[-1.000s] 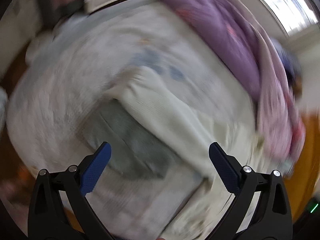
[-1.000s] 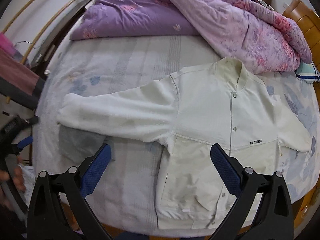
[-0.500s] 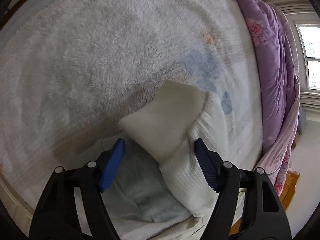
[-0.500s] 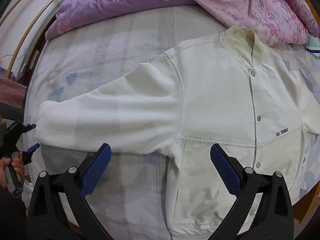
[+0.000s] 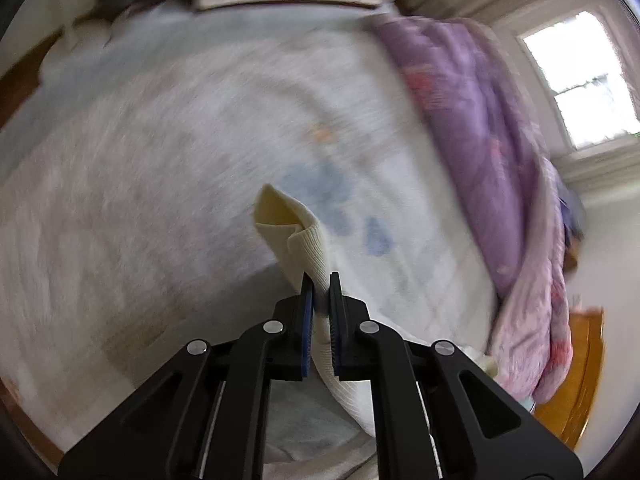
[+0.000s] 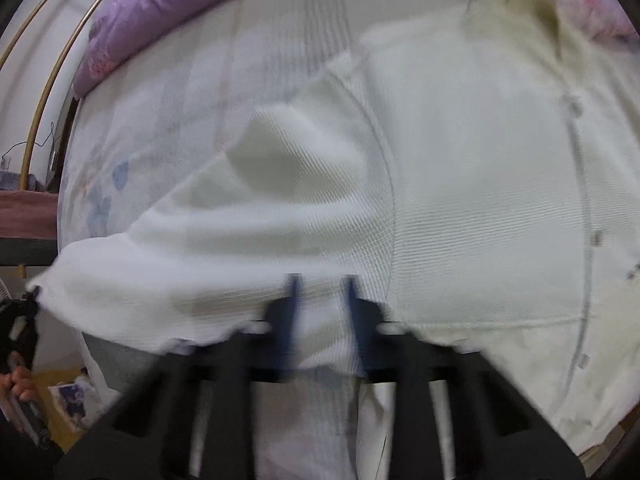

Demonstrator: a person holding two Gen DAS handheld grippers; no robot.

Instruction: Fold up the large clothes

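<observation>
A cream button-front jacket (image 6: 480, 200) lies face up on the bed, its left sleeve (image 6: 208, 240) stretched out toward the bed's edge. My left gripper (image 5: 320, 284) is shut on the sleeve's cuff (image 5: 296, 236) and holds it lifted off the bed. It also shows at the left edge of the right wrist view (image 6: 20, 320), at the sleeve's end. My right gripper (image 6: 322, 284) is nearly shut, pinching the sleeve's lower edge near the armpit. The right wrist view is blurred.
A purple and pink quilt (image 5: 500, 160) is heaped along the far side of the bed; it also shows in the right wrist view (image 6: 180, 4). The pale floral bedsheet (image 5: 160, 180) lies around the jacket. A grey cloth (image 6: 108, 356) lies under the sleeve. A wooden headboard (image 5: 588, 360) stands at right.
Both grippers have closed. The left one has shut on the sleeve's cuff and lifted it. The right one has dropped onto the sleeve near the armpit and closed on it.
</observation>
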